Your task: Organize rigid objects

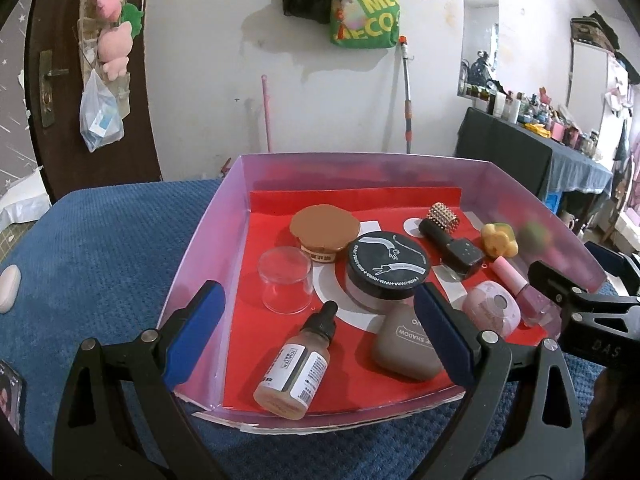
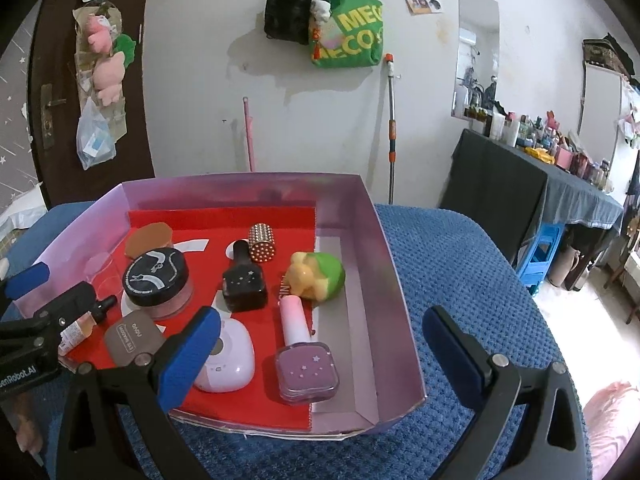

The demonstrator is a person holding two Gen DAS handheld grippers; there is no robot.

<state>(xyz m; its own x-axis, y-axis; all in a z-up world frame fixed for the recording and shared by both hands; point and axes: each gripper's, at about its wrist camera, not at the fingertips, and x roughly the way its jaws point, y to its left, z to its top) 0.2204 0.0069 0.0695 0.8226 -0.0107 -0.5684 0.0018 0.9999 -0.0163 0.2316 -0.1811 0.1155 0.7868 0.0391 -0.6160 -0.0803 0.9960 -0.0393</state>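
Observation:
A shallow pink-walled box point(image 1: 200, 240) point(image 2: 392, 264) with a red floor sits on a blue cloth. It holds a dropper bottle point(image 1: 296, 364) point(image 2: 86, 322), a black-lidded jar point(image 1: 387, 265) point(image 2: 157, 277), a clear cup point(image 1: 285, 280), a brown-lidded jar point(image 1: 323, 229), a brown compact point(image 1: 406, 346) point(image 2: 134, 340), a black nail polish bottle point(image 1: 452, 244) point(image 2: 245, 280), a pink nail polish bottle point(image 2: 304, 356), a lilac case point(image 2: 230, 354) and a yellow-green toy point(image 2: 318, 274). My left gripper point(image 1: 320, 332) is open and empty above the box's near edge. My right gripper point(image 2: 320, 356) is open and empty over the box's right side.
A white object point(image 1: 9, 288) lies on the blue cloth point(image 1: 100, 248) at the far left. A dark table point(image 2: 520, 184) crowded with bottles stands at the right, a blue stool point(image 2: 540, 256) beside it. Bags hang on the wall behind.

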